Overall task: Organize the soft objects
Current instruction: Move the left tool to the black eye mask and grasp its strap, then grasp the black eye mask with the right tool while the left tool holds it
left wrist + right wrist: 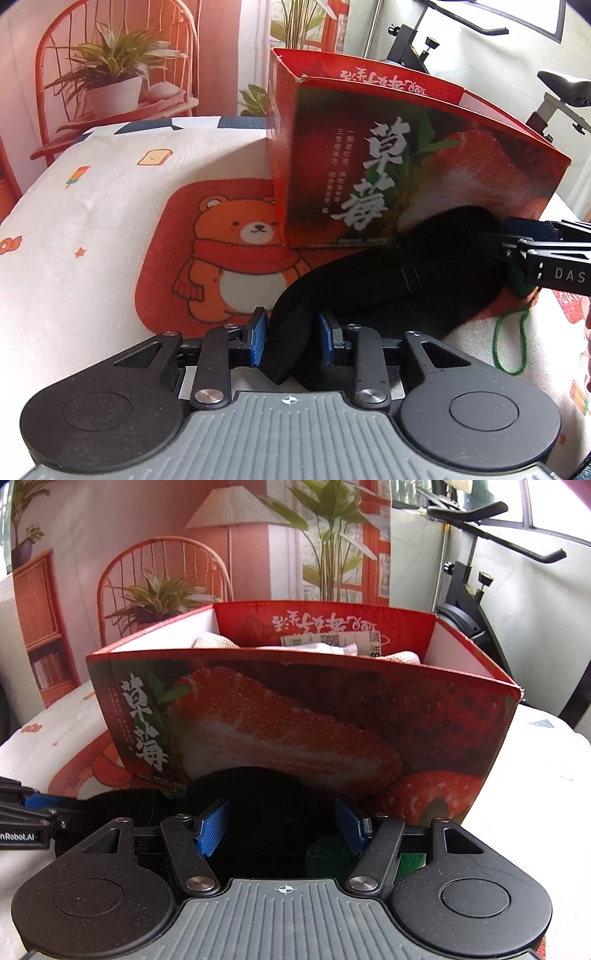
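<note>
Black strap [369, 284]: left tongs [291, 336] clamped on near end, right tongs [282, 827] around far bulk, grip uncertain; lift level over box [295, 716].

The red strawberry box [295, 716] hides most of its pale cloth contents [216, 641].

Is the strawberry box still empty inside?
No. The right wrist view shows cream fabric and a white tagged item already lying inside the strawberry box.
</note>
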A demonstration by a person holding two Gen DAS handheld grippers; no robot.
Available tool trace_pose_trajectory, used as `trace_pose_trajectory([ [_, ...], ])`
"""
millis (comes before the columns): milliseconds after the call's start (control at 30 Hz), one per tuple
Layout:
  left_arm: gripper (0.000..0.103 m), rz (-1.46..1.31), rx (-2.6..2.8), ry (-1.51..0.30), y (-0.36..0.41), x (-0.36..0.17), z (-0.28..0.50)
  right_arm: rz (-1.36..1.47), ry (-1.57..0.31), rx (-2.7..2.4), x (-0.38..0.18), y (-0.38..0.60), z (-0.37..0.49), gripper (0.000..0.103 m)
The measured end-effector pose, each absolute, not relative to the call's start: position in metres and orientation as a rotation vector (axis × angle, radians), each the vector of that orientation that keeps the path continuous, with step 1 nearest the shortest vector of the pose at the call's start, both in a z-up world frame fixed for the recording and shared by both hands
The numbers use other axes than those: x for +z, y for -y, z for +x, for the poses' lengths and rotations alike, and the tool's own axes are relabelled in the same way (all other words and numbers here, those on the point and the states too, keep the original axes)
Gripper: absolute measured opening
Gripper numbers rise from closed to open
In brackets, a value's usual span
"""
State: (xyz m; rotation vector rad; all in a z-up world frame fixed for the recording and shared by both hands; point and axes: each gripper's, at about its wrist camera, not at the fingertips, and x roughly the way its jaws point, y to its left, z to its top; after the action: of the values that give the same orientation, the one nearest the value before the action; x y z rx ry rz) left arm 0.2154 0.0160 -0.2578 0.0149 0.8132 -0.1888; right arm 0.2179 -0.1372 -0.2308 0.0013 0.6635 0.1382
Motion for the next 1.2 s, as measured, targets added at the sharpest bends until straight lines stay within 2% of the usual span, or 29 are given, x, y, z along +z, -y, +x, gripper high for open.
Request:
trace_pose_trajectory([
  [133, 0.033, 0.004, -0.184, -0.807, -0.021, -0.258, 0.220, 0.006, -0.676, 0.141, -0.233, 0.139, 0.222, 0.059],
  [233, 0.033, -0.003, -0.186, -0.800, -0.023, -0.258, 0.221, 0.005, -0.690, 0.187, -0.233, 0.135, 0.223, 0.052],
  [333, 0.033, 0.009, -0.185, -0.792, -0.021, -0.259, 0.219, -0.036, -0.703, 0.217, -0.231, 0.130, 0.221, 0.051],
  [467, 0.033, 0.001, -0.180, -0.790, -0.023, -0.259, 0.217, -0.002, -0.706, 0.217, -0.227, 0.131, 0.217, 0.042],
  [567, 0.033, -0.004, -0.177, -0.791, -0.025, -0.258, 0.214, 0.034, -0.706, 0.226, -0.225, 0.133, 0.212, 0.039],
  [1200, 0.033, -0.005, -0.154, -0.780, -0.034, -0.258, 0.207, 0.046, -0.735, 0.238, -0.233, 0.125, 0.192, 0.037],
])
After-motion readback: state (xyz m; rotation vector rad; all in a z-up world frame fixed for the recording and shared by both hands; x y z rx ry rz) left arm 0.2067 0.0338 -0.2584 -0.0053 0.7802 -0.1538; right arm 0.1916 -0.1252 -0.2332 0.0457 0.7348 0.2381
